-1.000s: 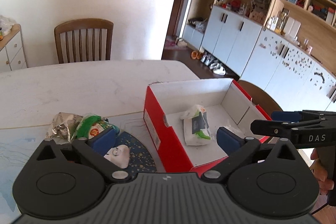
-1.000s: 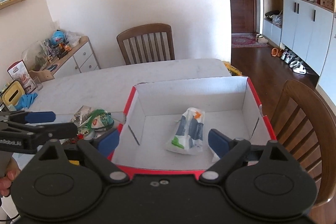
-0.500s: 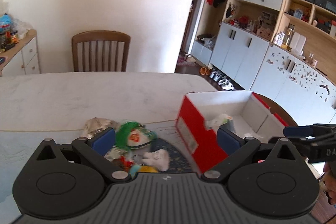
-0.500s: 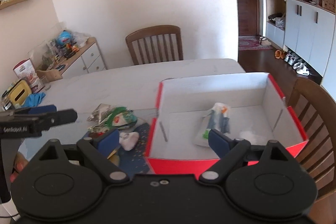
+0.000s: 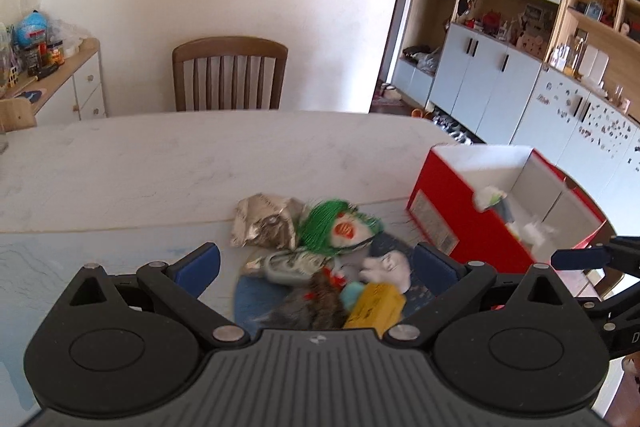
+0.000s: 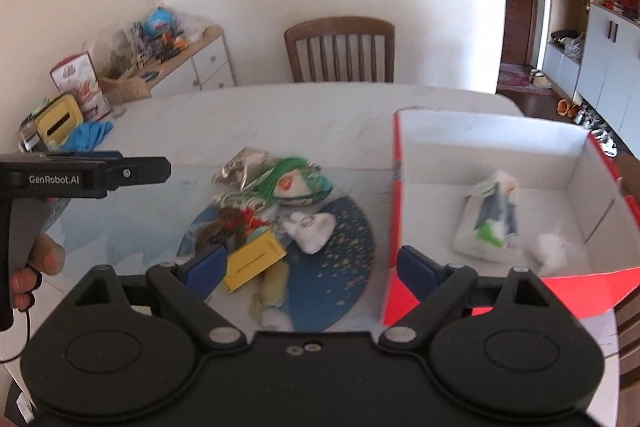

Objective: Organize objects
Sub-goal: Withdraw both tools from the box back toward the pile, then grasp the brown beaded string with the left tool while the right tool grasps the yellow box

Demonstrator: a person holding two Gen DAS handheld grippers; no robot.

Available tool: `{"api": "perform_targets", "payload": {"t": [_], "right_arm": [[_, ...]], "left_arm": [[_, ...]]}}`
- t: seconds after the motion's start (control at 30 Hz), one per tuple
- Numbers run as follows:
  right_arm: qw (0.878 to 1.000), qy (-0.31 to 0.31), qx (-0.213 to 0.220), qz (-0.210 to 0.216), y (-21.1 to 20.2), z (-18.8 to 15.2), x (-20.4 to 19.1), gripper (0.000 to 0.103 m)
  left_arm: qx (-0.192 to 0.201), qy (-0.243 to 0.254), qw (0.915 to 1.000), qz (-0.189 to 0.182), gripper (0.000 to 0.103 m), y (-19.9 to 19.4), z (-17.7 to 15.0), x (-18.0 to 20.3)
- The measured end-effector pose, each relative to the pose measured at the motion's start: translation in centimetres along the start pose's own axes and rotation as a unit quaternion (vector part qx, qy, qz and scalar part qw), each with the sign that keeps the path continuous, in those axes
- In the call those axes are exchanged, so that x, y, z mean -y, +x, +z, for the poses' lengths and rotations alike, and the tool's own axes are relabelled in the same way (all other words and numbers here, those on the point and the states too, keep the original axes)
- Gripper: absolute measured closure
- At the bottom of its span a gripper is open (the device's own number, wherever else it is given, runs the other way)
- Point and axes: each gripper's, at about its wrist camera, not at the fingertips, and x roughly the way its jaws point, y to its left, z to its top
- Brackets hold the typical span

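Observation:
A pile of small things lies on a round blue mat (image 6: pixel 348 251): a silver foil bag (image 5: pixel 264 223), a green net bundle (image 5: pixel 336 227), a white cloth lump (image 6: pixel 314 227), a yellow box (image 6: pixel 254 259) and a brown fuzzy thing (image 6: pixel 228 223). My left gripper (image 5: pixel 316 267) hangs open over the pile, and nothing is between its fingers. My right gripper (image 6: pixel 312 267) is open above the mat's near side, with the yellow box by its left pad. To the right stands the red box (image 6: pixel 396 187), with a white packet (image 6: pixel 490 215) and a white tuft (image 6: pixel 552 251) inside.
The marble table (image 5: pixel 160 163) stretches back to a wooden chair (image 5: pixel 230 73). A yellow tissue box (image 6: pixel 58 117) and a blue cloth (image 6: pixel 90 135) lie at the far left. A hand (image 6: pixel 44 259) holds the left gripper's handle. A sideboard and cupboards line the walls.
Both grippers have swung left, away from the red box, and now sit over the pile on the mat. The box has slid to the right in both views. Both stayed open.

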Motion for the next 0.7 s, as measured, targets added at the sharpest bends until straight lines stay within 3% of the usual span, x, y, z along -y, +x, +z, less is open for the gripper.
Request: {"api": "perform_targets", "payload": {"t": [0.17, 0.33, 0.7], "right_arm": [[1.000, -0.012, -0.026, 0.004, 2.1, -0.9, -1.2, 0.012], [0.999, -0.022, -0.049, 0.001, 4.1, -1.8, -1.9, 0.013], [0.994, -0.080, -0.063, 0.029, 7.1, -1.3, -3.6, 0.014]], "left_arm": [[-0.010, -0.006, 0.9999, -0.011, 0.000, 0.7, -1.4, -1.3], [-0.023, 0.019, 0.9995, -0.013, 0.000, 2.0, -2.6, -1.3], [-0.070, 0.044, 0.9963, -0.024, 0.000, 6.5, -4.3, -2.3]]}}
